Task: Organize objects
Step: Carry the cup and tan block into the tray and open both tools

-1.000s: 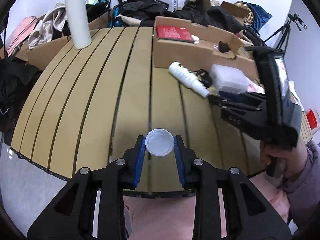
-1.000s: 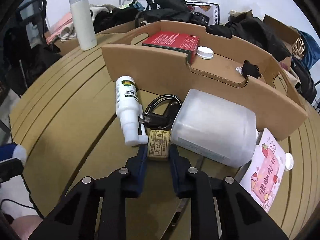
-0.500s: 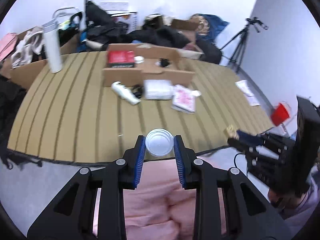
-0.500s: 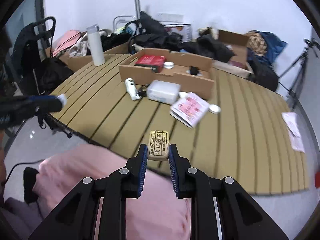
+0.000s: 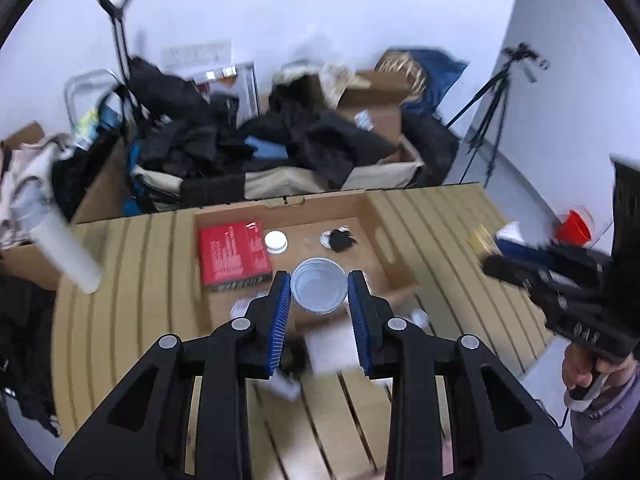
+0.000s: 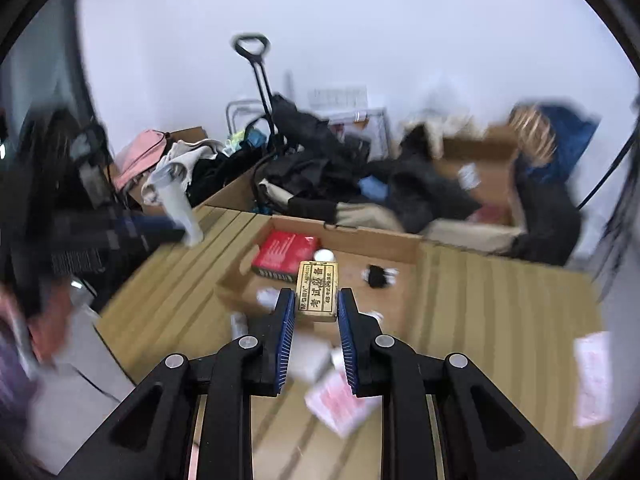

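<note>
My left gripper [image 5: 319,294] is shut on a round clear plastic lid [image 5: 319,290], held high over the cardboard box [image 5: 374,236]. My right gripper [image 6: 317,306] is shut on a small yellow box with black print [image 6: 317,290], also above the cardboard box [image 6: 384,242]. In the box lie a red book [image 5: 233,255], a white cap [image 5: 276,241] and a small black object [image 5: 341,239]. The right gripper shows in the left wrist view [image 5: 490,258] at the right, off the table's side.
A white thermos [image 5: 64,252] stands at the table's left. A white container [image 5: 332,346], a spray bottle and a pink booklet [image 6: 340,402] lie in front of the box, blurred. Clothes and boxes pile behind the table. A tripod [image 5: 494,120] stands at right.
Both grippers have swung from off the table's front edge back up over the table toward the cardboard box, each still holding its object. The view is blurred by motion.
</note>
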The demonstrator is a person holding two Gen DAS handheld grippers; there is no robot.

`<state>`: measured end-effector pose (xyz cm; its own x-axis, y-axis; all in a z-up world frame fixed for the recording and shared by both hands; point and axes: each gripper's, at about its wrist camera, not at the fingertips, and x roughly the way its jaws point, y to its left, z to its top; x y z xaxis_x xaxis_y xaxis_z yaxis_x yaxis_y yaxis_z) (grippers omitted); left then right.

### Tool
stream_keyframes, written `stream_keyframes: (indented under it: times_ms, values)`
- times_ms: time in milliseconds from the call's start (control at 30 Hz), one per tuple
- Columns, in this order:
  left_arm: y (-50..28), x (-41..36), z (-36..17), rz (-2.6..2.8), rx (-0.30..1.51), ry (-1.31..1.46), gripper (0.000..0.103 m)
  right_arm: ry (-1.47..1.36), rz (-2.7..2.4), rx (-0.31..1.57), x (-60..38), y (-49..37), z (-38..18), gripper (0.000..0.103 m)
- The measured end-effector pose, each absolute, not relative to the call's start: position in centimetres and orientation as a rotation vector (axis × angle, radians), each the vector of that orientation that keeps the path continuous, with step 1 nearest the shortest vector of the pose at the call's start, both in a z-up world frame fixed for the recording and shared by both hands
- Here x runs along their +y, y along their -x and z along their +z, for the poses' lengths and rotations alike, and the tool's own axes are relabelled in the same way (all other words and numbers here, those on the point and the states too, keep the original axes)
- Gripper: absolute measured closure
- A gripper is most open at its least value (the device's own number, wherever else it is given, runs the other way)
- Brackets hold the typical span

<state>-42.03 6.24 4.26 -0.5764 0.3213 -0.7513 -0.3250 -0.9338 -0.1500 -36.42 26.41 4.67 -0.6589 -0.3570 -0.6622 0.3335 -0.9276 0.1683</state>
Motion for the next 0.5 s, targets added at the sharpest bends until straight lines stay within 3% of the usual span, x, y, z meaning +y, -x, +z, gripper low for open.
stream_keyframes:
  times_ms: [167,400,500]
  values:
    - [52.7,9.2,-5.5,2.422,-0.041,1.436,0.078,-1.320,-2.494,-0.140,24.1,52.1,-3.4,0.079]
    - [57.3,10.7,-13.8,2.363,0.011,1.576,0.077,-1.545,-2.427,-0.091,21.4,60.7,-13.6,0.079]
    - [57.9,10.5,-14.9,2.347,-0.007,1.591,0.063,-1.593,-2.355,-0.124,21.0,62.1,-15.8,0.079]
